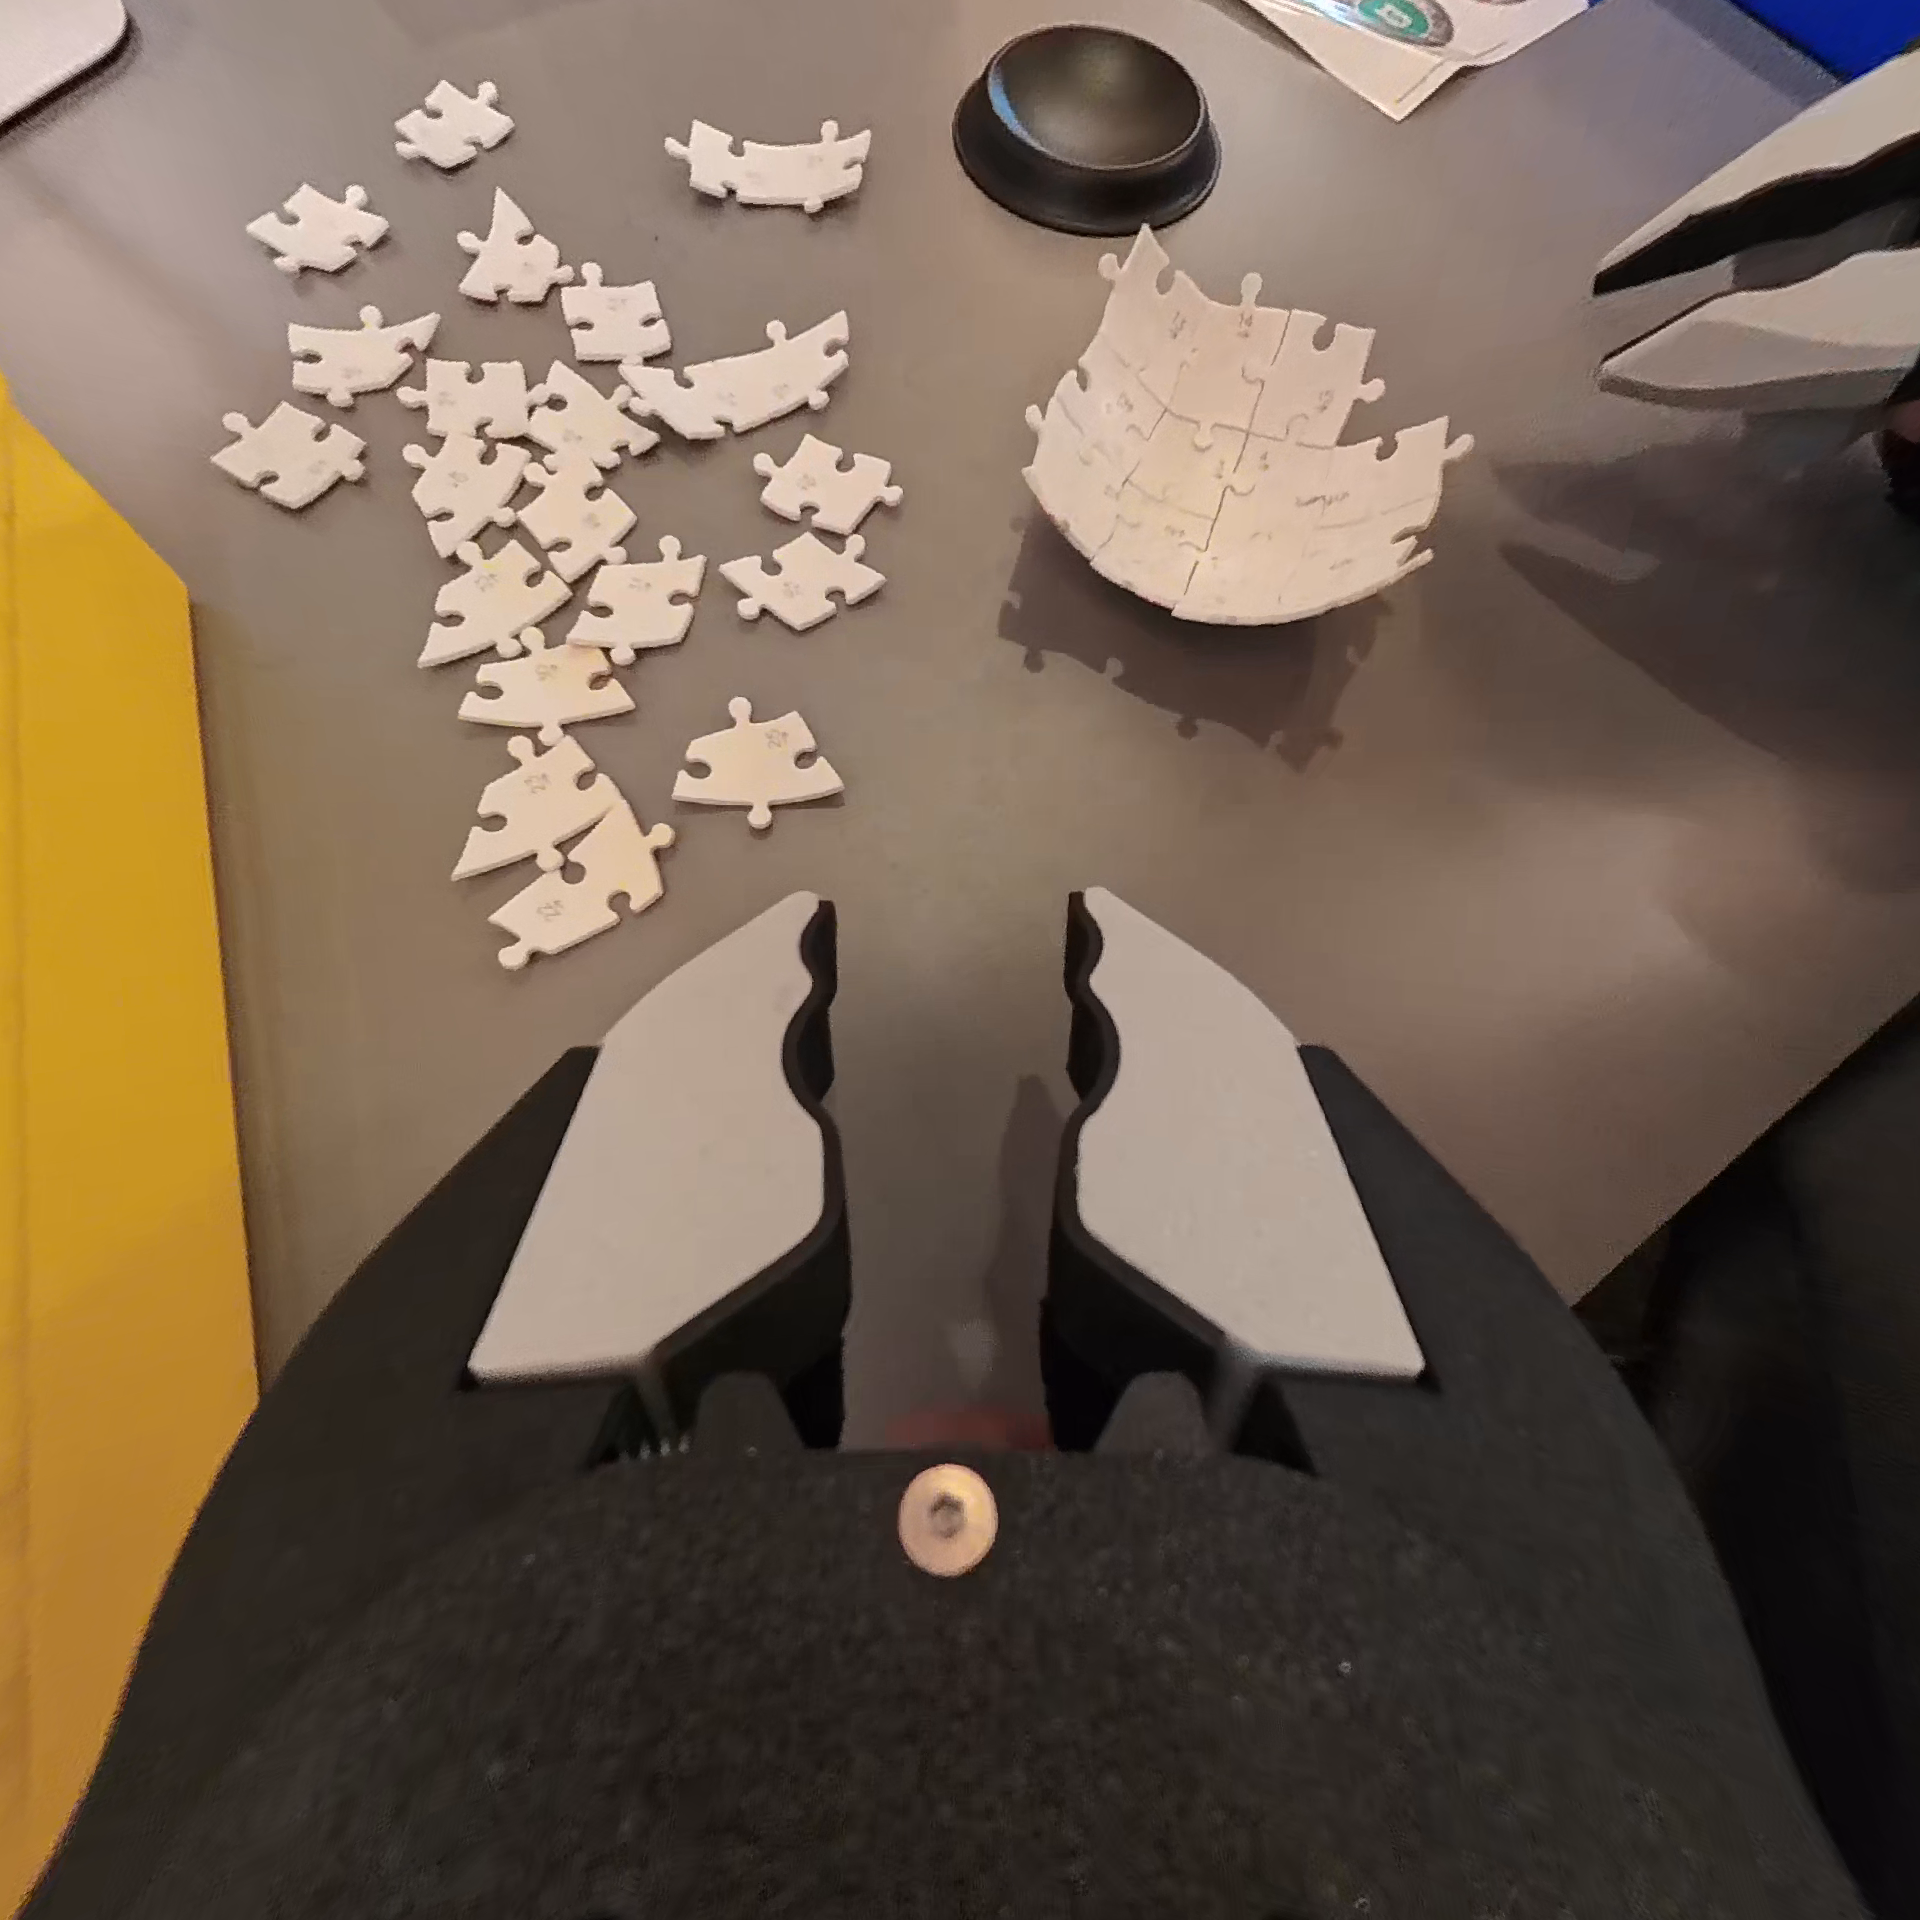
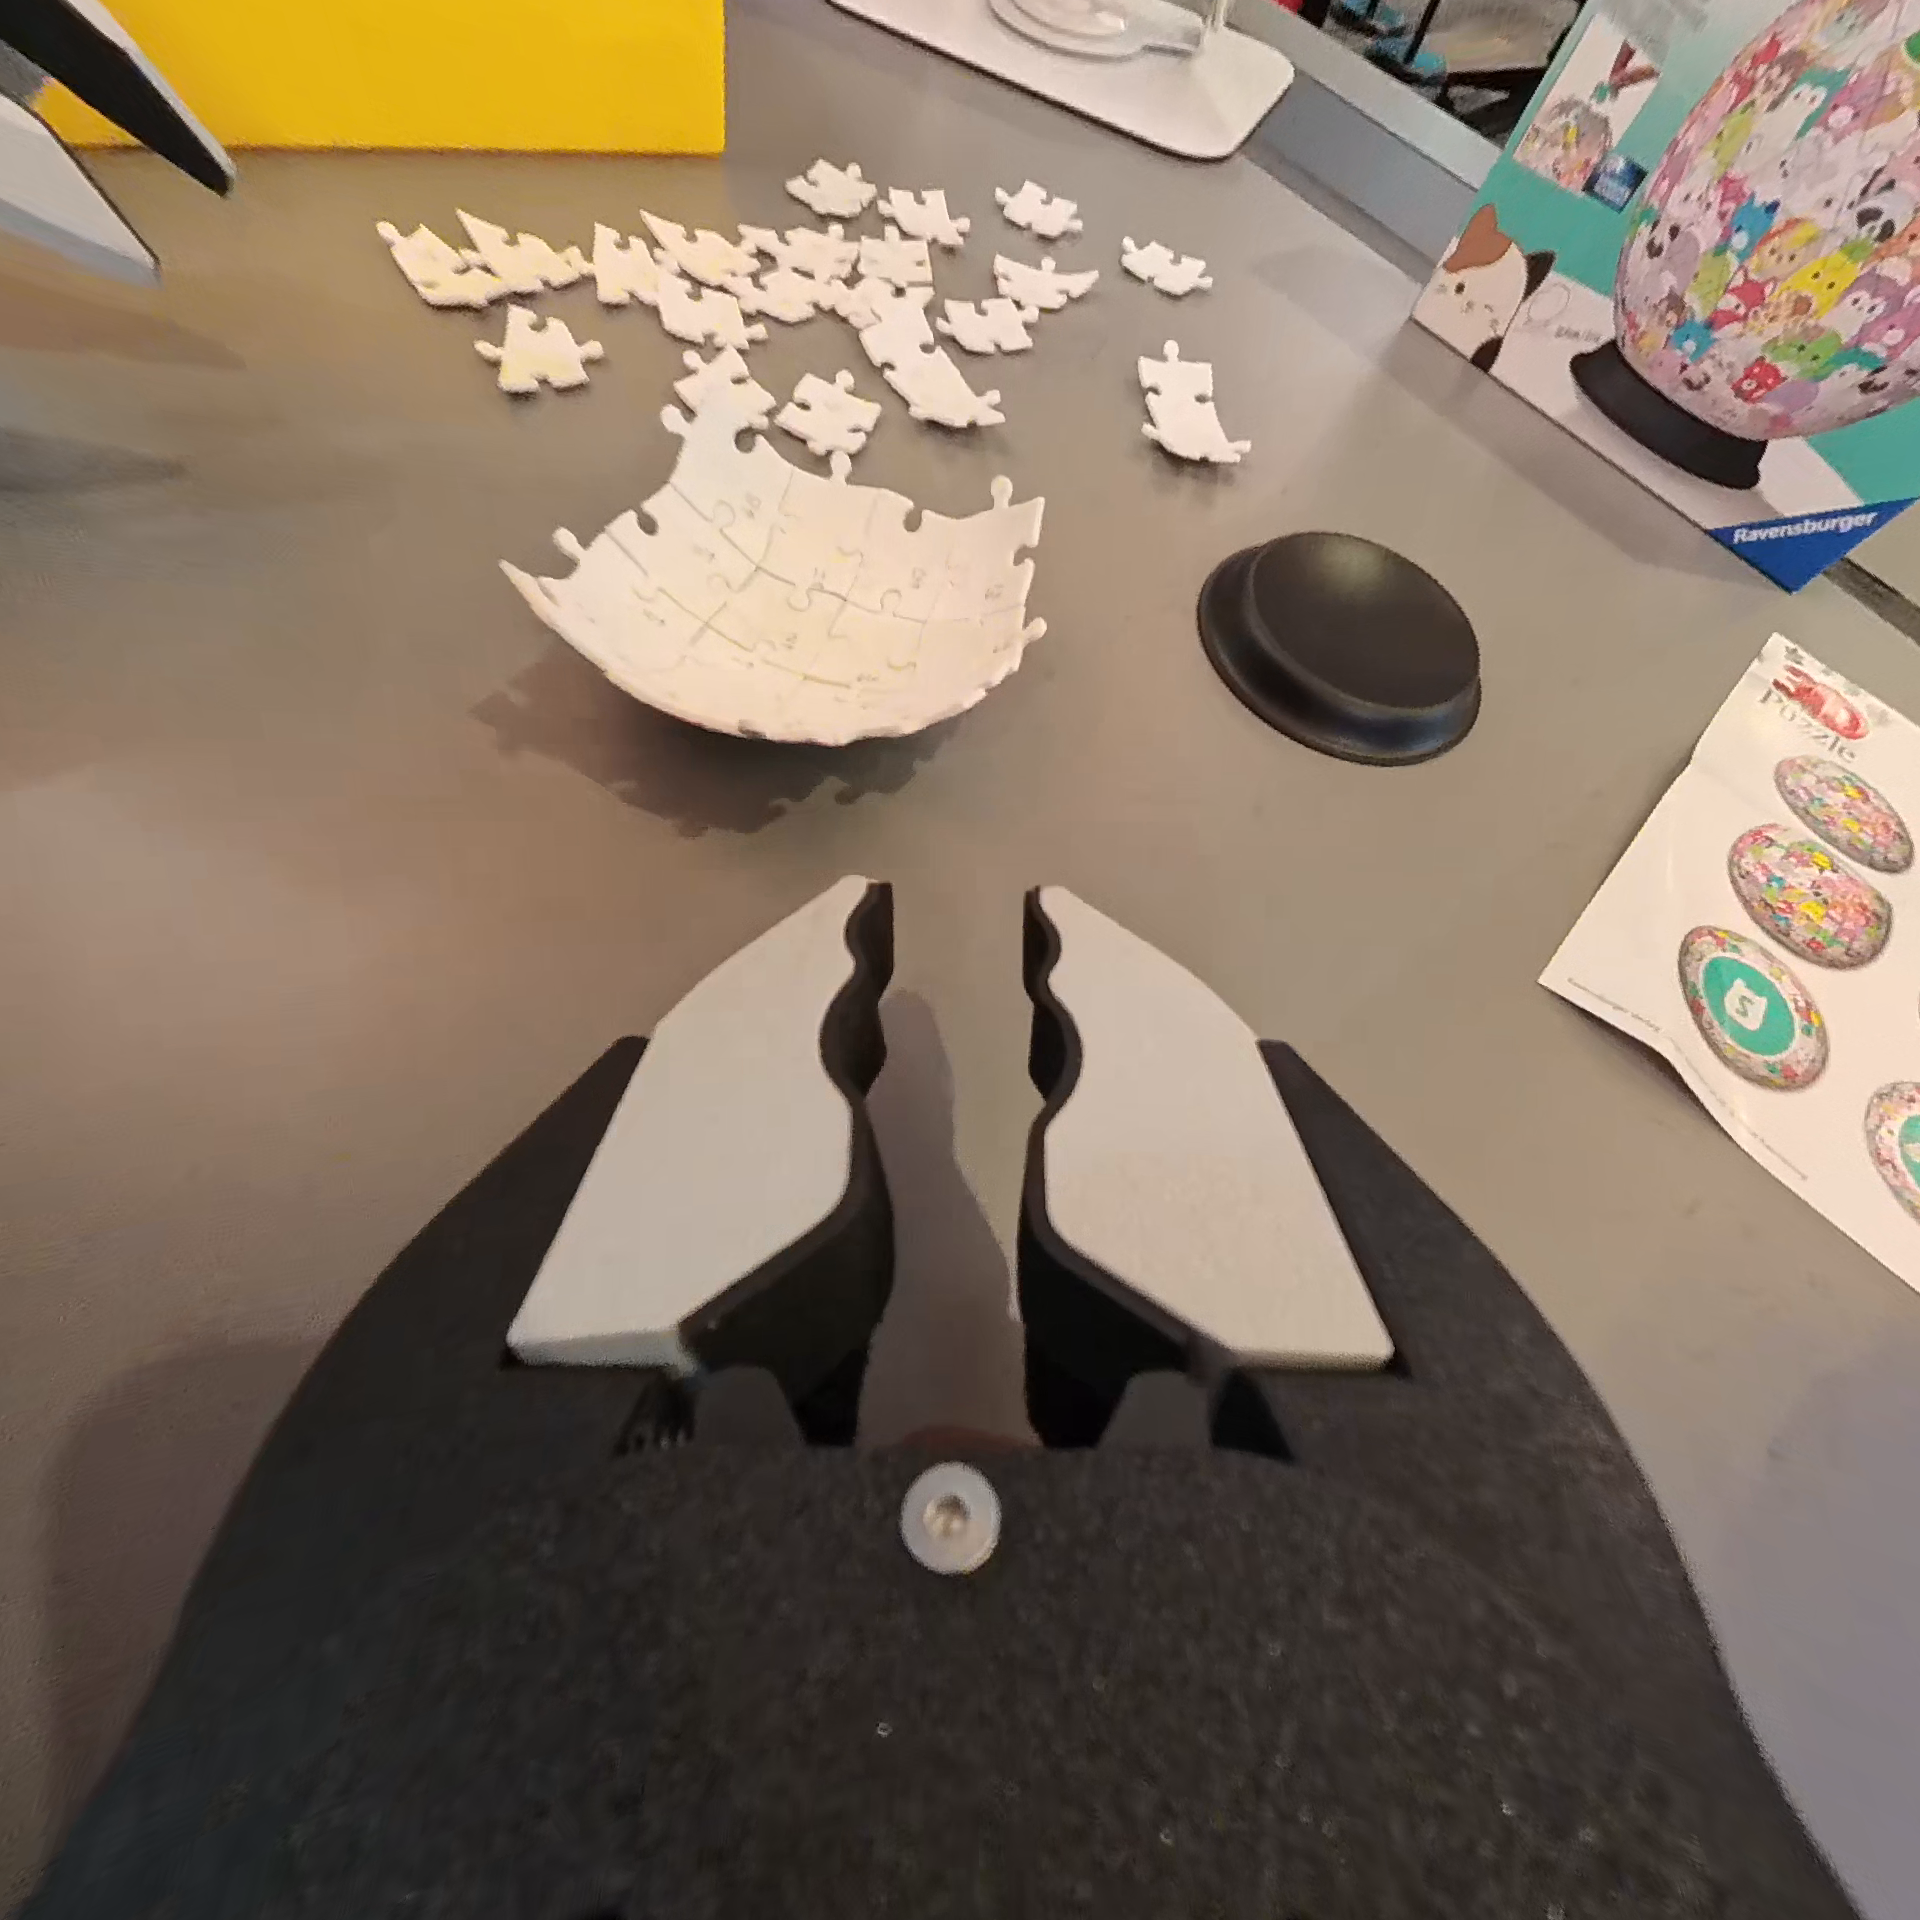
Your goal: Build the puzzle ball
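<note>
Grey table (image 1: 1351, 831), loose white pieces (image 1: 540, 499), yellow block (image 2: 416, 73)

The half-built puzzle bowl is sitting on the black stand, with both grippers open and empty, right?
Not quite. The right wrist view shows the puzzle bowl resting on the grey table, beside the black stand, not on it. Both the left gripper and right gripper are open and empty.

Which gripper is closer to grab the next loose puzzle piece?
Probably left: the open left gripper sits just beside the loose white curved pieces; the open right gripper faces the half-built white shell.
</note>
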`<state>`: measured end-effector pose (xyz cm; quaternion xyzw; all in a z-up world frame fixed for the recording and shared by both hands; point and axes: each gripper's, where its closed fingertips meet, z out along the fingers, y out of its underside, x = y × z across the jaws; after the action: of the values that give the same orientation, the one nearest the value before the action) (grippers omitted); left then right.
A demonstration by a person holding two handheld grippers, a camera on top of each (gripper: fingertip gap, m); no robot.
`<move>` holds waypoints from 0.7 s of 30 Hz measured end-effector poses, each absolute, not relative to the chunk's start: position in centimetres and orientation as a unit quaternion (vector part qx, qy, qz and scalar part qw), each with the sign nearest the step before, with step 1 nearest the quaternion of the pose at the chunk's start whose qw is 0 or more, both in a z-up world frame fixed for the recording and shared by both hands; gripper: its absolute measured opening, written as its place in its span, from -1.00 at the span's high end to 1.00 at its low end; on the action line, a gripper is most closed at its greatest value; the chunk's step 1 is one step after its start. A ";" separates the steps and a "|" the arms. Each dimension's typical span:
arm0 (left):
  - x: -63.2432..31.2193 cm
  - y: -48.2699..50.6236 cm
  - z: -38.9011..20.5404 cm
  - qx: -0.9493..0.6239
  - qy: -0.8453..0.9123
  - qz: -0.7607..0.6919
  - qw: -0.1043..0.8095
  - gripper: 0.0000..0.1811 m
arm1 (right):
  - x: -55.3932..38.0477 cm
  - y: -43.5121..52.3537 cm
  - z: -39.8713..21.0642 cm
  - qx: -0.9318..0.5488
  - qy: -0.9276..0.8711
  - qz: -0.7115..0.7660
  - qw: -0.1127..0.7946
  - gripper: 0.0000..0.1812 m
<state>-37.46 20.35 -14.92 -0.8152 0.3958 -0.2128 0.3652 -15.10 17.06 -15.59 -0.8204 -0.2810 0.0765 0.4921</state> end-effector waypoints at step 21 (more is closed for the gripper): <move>-51.9 36.4 -8.2 -0.870 0.334 -0.170 0.321 0.60 | -14.5 17.9 -16.4 -0.840 -0.262 0.053 0.472 0.68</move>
<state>-51.90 36.40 -8.18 -0.8698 0.3336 -0.1699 0.3213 -14.53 17.88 -16.42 -0.8402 -0.2620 0.0528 0.4718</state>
